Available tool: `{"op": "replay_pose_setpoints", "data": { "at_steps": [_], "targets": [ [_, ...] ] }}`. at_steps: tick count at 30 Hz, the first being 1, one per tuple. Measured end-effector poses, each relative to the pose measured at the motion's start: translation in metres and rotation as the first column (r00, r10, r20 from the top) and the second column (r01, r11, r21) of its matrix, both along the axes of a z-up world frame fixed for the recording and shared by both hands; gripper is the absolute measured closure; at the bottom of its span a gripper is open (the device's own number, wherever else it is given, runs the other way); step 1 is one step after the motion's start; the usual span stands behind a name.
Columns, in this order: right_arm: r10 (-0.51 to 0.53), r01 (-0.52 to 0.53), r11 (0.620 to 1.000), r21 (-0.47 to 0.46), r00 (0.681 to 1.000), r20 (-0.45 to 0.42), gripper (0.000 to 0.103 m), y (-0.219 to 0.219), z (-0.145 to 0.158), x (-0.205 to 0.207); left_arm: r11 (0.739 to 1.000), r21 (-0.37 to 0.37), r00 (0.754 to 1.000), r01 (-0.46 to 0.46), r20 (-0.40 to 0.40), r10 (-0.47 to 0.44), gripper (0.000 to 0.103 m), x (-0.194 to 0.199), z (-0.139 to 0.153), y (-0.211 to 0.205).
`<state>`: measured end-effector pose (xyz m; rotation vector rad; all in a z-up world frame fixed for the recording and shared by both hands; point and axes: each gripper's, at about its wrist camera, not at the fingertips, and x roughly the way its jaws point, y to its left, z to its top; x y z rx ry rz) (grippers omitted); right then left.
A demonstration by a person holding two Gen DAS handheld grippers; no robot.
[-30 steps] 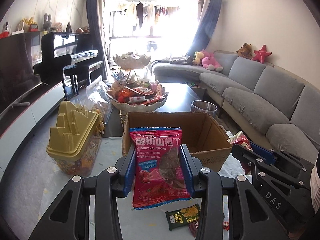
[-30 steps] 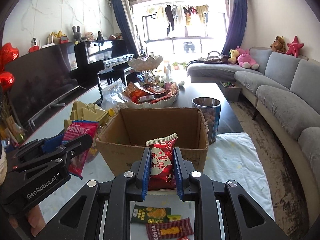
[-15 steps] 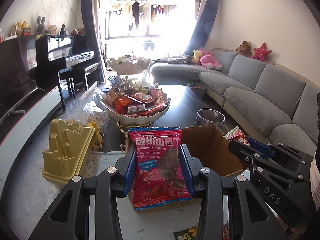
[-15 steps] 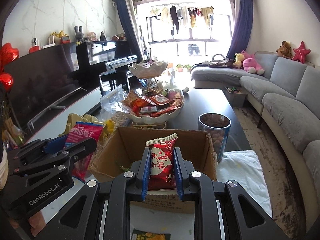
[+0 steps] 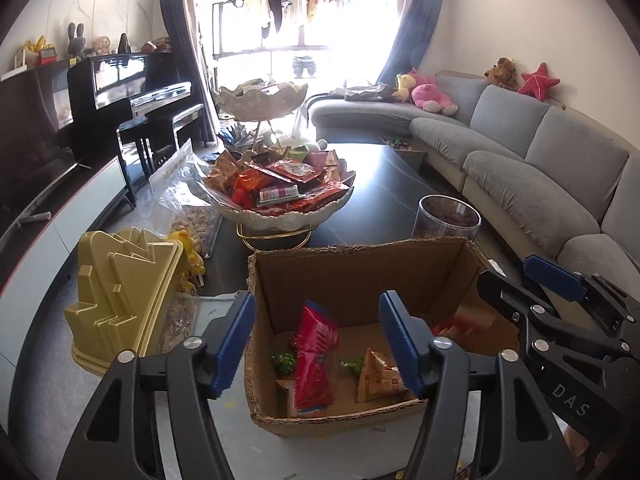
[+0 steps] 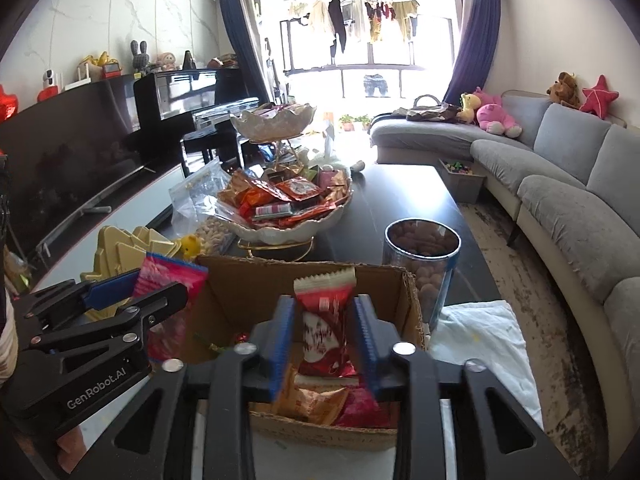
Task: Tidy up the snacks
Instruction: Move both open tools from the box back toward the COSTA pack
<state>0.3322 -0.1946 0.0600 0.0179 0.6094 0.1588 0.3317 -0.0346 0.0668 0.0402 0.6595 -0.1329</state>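
An open cardboard box (image 5: 360, 268) stands right under both grippers. My left gripper (image 5: 317, 300) hovers over its near left part, jaws opening, pads clear of the red yogurt hawthorn packet (image 5: 316, 360), which stands on edge inside the box. In the right wrist view my right gripper (image 6: 324, 303) is over the box (image 6: 248, 280) too, jaws opening. A small red packet (image 6: 326, 328) hangs upright between its blue pads with a gap at each side. Several small wrapped snacks, one an orange triangular packet (image 5: 376, 372), lie on the box floor. The right gripper (image 5: 506, 272) shows at the right edge of the left wrist view.
Behind the box a white two-tier bowl (image 5: 280, 216) is heaped with snack packets. Left of the box are a gold-lidded container (image 5: 120, 300) and a clear bag of nuts (image 5: 188, 200). A glass jar (image 6: 420, 256) stands at the box's far right corner, beside a white cloth (image 6: 480, 340).
Both grippers moved forward over the box and opened. The hawthorn packet left the left pads and dropped into the box; the small red packet is loose between the right pads.
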Motion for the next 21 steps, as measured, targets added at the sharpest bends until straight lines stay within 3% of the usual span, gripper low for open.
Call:
{"op": "replay_pose_setpoints", "data": {
  "at_steps": [1,21],
  "targets": [
    [-0.017,0.017,1.000,0.002,1.000,0.007,0.044,-0.002,-0.001,-0.002,1.000,0.009,1.000,-0.003,0.006,0.003,0.035,-0.003,0.000,-0.001],
    [-0.043,0.043,0.999,0.006,0.998,0.044,0.040,-0.034,0.007,-0.087,0.995,0.031,0.993,0.094,0.066,-0.096,0.026,-0.092,0.014,-0.020]
  ]
}}
